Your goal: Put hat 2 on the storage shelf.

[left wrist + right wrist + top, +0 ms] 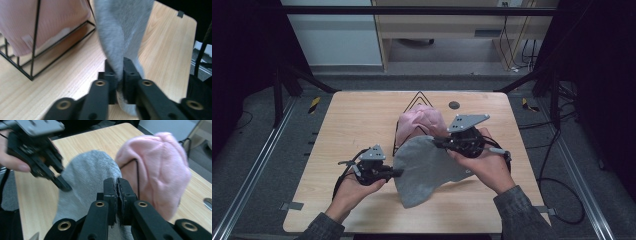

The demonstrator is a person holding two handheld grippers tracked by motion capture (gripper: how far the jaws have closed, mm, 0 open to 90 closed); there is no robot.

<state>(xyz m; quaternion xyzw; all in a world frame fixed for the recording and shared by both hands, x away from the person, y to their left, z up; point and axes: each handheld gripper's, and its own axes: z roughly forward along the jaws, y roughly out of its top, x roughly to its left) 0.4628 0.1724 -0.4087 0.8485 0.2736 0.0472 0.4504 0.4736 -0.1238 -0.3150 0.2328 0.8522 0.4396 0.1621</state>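
Fingers [111,72] of the left gripper [398,172] pinched shut on the lower edge of the grey hat [427,172], cloth bunched between them and hanging out below. Fingers of the right gripper [437,142] pressed together too, on the hat's upper edge by the look of the right gripper view, with next to no gap showing. Grey hat stretched between the two, raised at the end nearer the rack [414,98], draped onto the tabletop [357,115] at the other. Just in front of the rack, and touching or almost touching the pink hat [419,120] draped over the wire frame.

Probable step: spreading the grey hat, ready to go on the rack beside the pink one. To do it well:
- Hold both pinches firm, ideally on one layer of the rim each, to pull the opening wide. Single or double layer caught: cannot tell from these views.
- Draw the hands apart gently, without yanking the cloth out of either pinch.
- Lift clear of the tabletop before moving forward.
- Steer round the wire frame to avoid tipping it or dragging the pink hat off.

Pale wood-grain tabletop, with a small dark round mark [454,105] near the far edge. Around it: grey floor, metal rails at both sides, black cables [562,200] at the right, a pale wooden shelf unit [452,25] at the back, dim light overall.
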